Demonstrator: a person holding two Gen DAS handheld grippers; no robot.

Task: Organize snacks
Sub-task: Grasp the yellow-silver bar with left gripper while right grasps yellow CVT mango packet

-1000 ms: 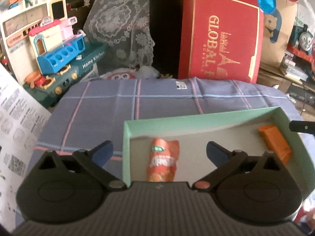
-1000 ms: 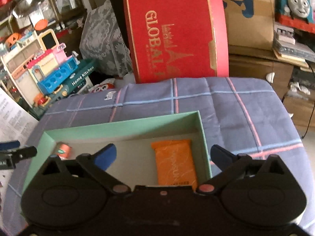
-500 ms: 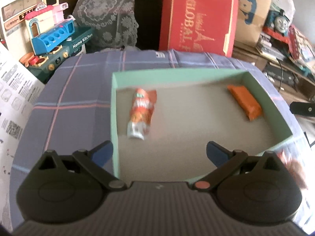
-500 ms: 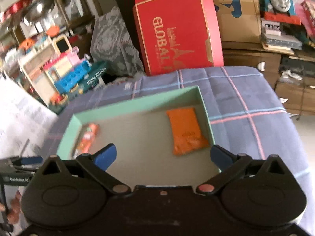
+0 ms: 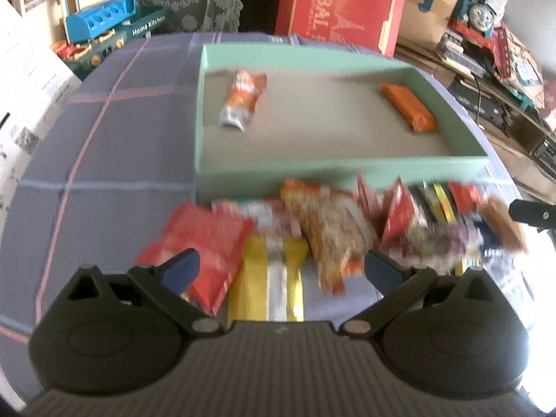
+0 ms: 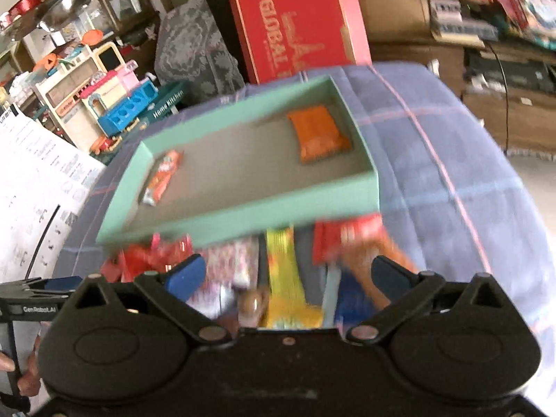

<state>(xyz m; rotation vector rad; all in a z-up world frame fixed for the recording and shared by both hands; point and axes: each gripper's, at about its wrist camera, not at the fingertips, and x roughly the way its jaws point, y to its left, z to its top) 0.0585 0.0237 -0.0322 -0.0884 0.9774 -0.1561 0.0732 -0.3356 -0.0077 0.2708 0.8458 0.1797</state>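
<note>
A mint-green box [image 5: 333, 170] [image 6: 243, 219] sits on the plaid cloth. Inside lie an orange-and-silver snack tube [image 5: 241, 99] [image 6: 161, 177] at the left and a flat orange packet [image 5: 406, 110] [image 6: 318, 132] at the right. A blurred pile of loose snack packets [image 5: 330, 229] [image 6: 278, 253] lies in front of the box, with a red bag [image 5: 201, 243] and a yellow packet [image 5: 271, 285] nearest. My left gripper [image 5: 279, 266] is open and empty above the pile's left part. My right gripper [image 6: 288, 274] is open and empty above its right part.
A red gift box [image 5: 340, 3] [image 6: 295, 24] stands behind the table. Toy kitchen sets [image 5: 100, 24] [image 6: 104, 104] are at the back left, printed paper sheets [image 6: 38, 191] at the left, cardboard boxes and a toy train [image 5: 479, 7] at the right.
Both grippers have pulled back and up from the box. The snack pile in front of the box has come into view. Both stay open and empty.
</note>
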